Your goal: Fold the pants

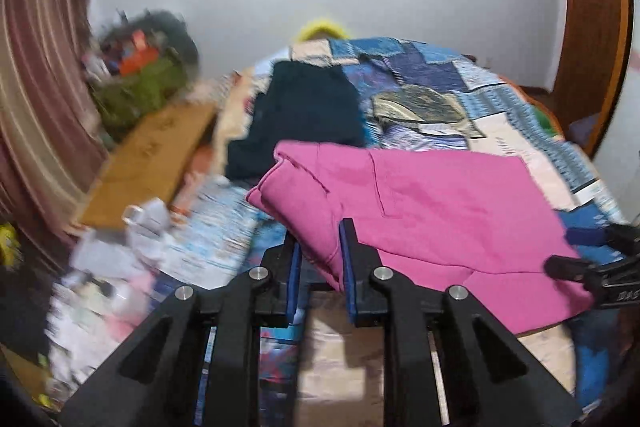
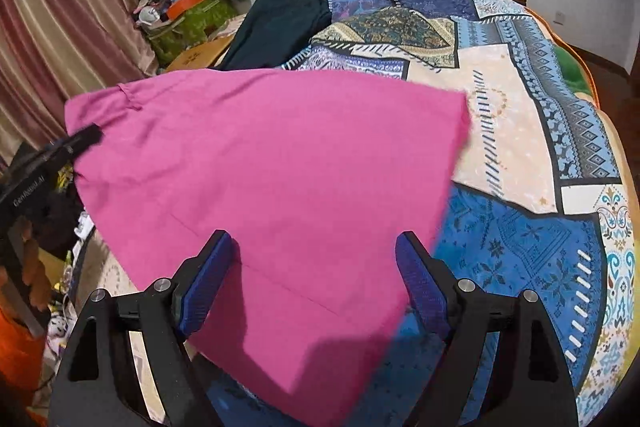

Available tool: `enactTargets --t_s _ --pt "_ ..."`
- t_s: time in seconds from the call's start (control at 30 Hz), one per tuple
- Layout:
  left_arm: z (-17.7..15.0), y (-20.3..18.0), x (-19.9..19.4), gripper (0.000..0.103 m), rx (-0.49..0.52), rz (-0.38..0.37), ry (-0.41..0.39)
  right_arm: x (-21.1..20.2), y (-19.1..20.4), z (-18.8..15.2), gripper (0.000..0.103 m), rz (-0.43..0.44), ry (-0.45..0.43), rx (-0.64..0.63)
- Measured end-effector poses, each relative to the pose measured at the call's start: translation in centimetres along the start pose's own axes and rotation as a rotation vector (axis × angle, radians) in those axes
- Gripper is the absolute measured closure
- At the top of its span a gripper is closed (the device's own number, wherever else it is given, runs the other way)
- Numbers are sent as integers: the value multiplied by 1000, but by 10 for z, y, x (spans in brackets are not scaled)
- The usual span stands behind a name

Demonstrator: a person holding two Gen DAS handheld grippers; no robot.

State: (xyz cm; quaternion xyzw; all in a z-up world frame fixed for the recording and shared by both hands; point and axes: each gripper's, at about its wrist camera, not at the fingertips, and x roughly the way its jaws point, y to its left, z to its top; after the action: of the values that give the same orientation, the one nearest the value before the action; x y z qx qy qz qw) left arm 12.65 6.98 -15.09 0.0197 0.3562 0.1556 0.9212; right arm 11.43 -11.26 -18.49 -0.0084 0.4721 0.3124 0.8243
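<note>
Left tool [image 1: 320,243] nearly closed, right tool [image 2: 316,247] wide apart

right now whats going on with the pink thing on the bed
A person with a handheld gripper in each hand is folding pink pants on a bed with a patchwork bedspread. The left gripper has its jaws narrowed around a folded edge of the pants, seemingly pinching it. The right gripper is wide open with the fabric spread between its fingers, not gripping. A dark garment lies farther back on the bed.
</note>
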Motion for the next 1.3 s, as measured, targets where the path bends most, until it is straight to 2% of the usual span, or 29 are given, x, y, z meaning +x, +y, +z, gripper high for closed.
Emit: enactTargets --t_s 0.17,0.3,0.6,0.97,1.3 --pt "3 -11 -12 85 88 55 -69 -1 5 -3 22 -10 -3 -29" --pt "18 -26 -21 86 134 28 -112 1 1 -3 22 -1 6 -25" --pt "58 -46 -33 88 95 -199 -136 3 0 -3 22 7 4 -11" --pt "80 -71 -32 90 18 -535 -28 3 -4 -5 21 23 -5 8" --pt "72 -95 -29 90 62 -629 37 3 -3 -6 20 26 -7 13"
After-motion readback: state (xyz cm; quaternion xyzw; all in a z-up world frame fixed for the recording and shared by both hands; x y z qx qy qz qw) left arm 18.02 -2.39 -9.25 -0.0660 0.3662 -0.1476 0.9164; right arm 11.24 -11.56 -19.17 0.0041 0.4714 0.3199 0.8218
